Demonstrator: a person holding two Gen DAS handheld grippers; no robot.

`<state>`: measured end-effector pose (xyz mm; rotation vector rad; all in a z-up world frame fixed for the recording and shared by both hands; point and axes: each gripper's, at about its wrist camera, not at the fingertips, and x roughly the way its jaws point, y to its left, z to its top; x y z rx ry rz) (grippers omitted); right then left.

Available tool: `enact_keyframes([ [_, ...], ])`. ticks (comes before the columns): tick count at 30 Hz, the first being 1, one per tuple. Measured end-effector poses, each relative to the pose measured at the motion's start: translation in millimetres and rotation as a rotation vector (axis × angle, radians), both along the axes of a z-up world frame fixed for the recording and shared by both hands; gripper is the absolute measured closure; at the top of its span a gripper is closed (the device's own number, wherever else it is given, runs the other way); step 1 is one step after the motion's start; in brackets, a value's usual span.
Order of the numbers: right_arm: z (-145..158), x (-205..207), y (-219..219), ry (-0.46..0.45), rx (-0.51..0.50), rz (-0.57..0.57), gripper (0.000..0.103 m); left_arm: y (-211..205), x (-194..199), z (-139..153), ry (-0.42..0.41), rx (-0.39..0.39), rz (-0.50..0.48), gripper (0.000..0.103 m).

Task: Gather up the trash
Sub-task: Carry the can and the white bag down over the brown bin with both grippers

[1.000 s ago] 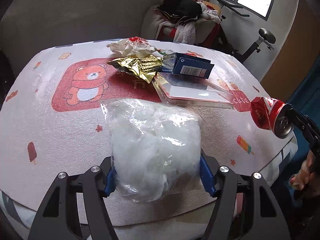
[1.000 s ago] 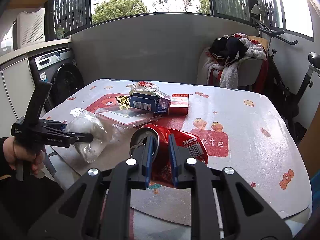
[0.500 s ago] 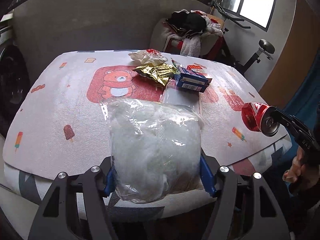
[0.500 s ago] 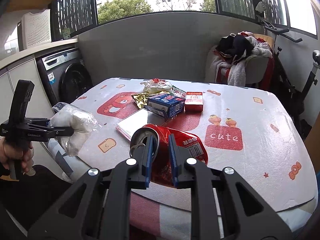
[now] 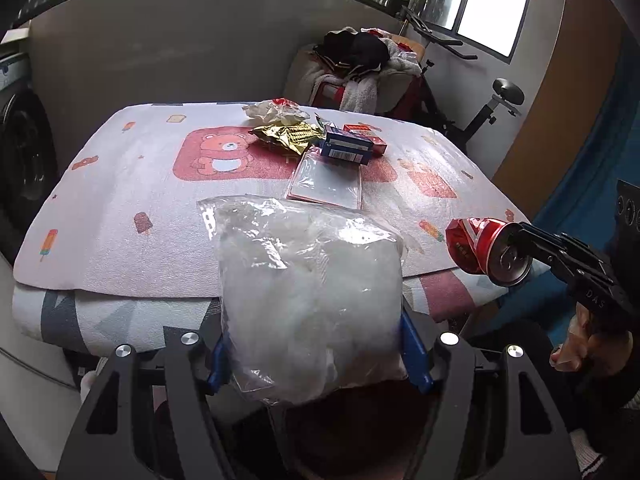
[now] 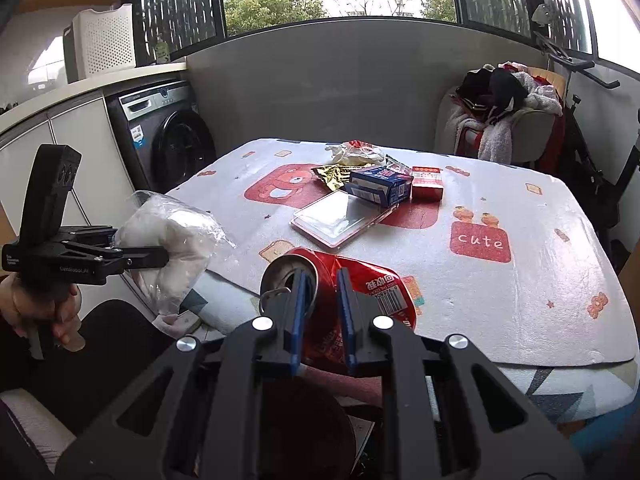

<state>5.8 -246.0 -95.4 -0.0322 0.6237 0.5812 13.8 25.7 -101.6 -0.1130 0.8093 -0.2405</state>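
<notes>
My left gripper is shut on a clear plastic bag of white stuffing, held in the air off the table's near edge; the bag also shows at the left of the right wrist view. My right gripper is shut on a crushed red can, its open top and pull ring facing me; the can hangs over the table's right corner in the left wrist view. On the table lie a gold wrapper, a crumpled white wrapper, a blue box, a red box and a clear flat tray.
A washing machine stands left of the table under a counter. A chair piled with clothes and an exercise bike stand behind the table. A person's hand holds the left gripper's handle. A dark round opening lies below my right gripper.
Both grippers have drawn back from the table with their loads. The bag, earlier over the tabletop, now hangs past the near edge, and the table looks farther off in both views.
</notes>
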Motion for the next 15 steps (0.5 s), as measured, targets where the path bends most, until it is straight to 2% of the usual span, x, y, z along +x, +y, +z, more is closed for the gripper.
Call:
enact_keyframes([
  [8,-17,-43,21,0.077,-0.016,0.104,0.084,4,-25,1,-0.009,-0.012,0.009,0.037],
  [15,-40,-50,45,0.173,-0.026,0.201,0.084,8,-30,-3,-0.008,-0.022,0.011,0.037],
])
